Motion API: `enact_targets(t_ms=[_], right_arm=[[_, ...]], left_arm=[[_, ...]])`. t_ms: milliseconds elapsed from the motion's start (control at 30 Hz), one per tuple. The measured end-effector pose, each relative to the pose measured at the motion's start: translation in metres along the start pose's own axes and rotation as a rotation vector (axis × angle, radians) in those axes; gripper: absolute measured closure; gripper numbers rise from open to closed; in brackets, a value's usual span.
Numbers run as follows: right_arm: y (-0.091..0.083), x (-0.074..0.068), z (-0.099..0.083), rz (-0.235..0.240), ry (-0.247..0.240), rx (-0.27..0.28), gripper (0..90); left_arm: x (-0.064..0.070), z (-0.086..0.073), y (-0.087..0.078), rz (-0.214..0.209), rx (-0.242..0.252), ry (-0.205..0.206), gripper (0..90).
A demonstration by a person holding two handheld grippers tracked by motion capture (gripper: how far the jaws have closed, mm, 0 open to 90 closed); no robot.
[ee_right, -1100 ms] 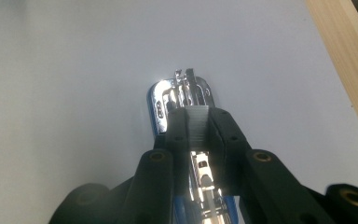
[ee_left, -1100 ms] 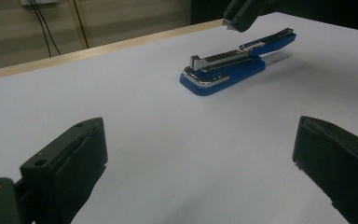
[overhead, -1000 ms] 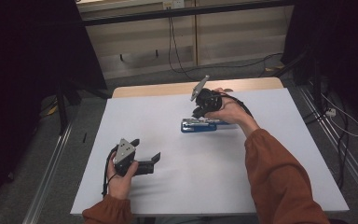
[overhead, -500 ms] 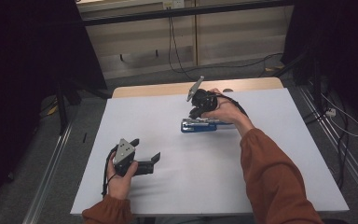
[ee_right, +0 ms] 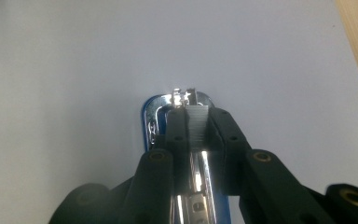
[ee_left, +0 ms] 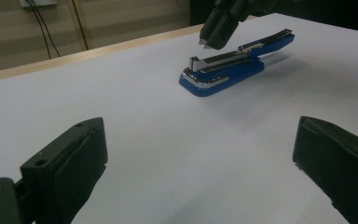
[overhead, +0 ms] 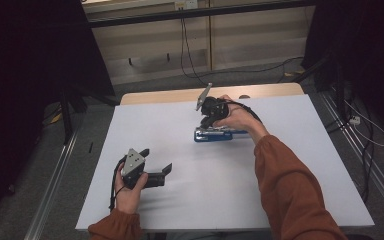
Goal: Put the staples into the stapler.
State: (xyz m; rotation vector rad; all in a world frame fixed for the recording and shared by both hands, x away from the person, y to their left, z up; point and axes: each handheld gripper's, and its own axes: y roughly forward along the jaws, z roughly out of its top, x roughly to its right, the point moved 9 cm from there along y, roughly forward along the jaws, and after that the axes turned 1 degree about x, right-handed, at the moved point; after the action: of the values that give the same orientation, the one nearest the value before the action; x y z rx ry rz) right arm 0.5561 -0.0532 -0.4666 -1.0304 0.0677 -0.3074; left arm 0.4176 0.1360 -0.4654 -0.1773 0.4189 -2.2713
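A: What lies on the table around the work?

B: Very little. The white tabletop is bare apart from a blue stapler, which lies flat towards the far middle, its chrome top open and the staple channel showing. Beyond the table's far wooden edge, cables run along the floor. Nothing stands between either gripper and the stapler.

A: And the right gripper?

B: The right gripper hangs directly over the stapler's front end, pointing down. Its jaws are closed on a strip of staples, held between the pads just above the open channel. The left gripper view shows the strip's tip slightly clear of the metal.

A: The left one?

B: The left gripper rests on the near left of the table, well apart from the stapler, jaws wide apart and holding nothing.
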Motion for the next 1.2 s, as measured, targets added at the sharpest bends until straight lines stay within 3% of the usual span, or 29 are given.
enact_targets(t_ms=[333,467,1200], right_arm=[[0.006,-0.001,0.000,0.016,-0.043,-0.004,79.3],[0.009,-0.002,-0.001,0.023,-0.043,-0.009,79.3],[0.014,-0.001,-0.004,0.047,-0.049,-0.027,79.3]], left_arm=[[-0.001,0.000,0.000,0.001,0.000,0.006,3.1],[0.001,0.000,0.000,-0.005,0.002,-0.010,3.1],[0.000,0.000,0.000,-0.003,0.001,0.001,3.1]])
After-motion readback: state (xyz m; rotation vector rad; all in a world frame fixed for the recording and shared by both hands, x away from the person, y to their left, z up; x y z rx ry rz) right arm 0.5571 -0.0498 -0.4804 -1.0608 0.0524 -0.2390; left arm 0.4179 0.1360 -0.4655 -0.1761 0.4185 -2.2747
